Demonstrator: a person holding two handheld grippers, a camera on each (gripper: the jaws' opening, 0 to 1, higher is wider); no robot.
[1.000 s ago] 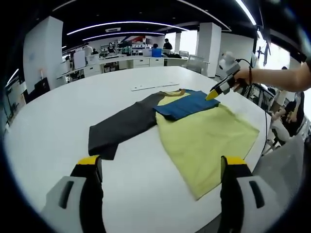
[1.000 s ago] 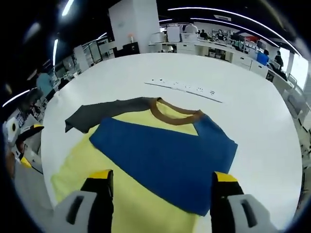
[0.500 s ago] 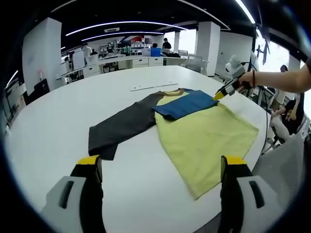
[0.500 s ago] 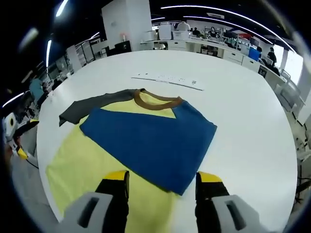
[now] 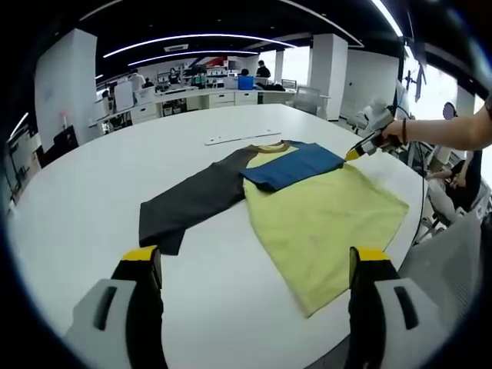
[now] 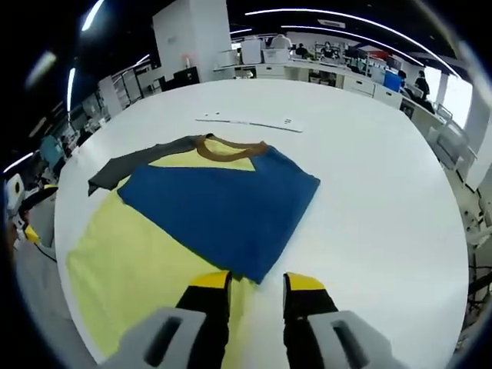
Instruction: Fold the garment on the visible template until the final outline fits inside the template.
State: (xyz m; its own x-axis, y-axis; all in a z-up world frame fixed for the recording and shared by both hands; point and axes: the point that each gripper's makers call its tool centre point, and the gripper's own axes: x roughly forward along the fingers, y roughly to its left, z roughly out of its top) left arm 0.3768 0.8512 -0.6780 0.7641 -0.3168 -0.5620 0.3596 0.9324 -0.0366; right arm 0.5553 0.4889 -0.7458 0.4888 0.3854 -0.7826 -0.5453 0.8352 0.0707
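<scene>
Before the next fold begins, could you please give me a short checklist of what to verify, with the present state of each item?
1. Blue sleeve folded across the yellow shirt body: ok.
2. Dark grey sleeve folded in: not ok, it lies stretched out flat on the white round table.
3. Right tool positioned at the blue sleeve's near corner: ok; its jaws are narrowed but nothing sits between them.
4. Left tool free: ok, jaws wide apart and empty, short of the garment.
5. Whole garment in sight: ok in the left gripper view.
6. Outline fits the template: cannot tell, no template outline can be made out.
</scene>
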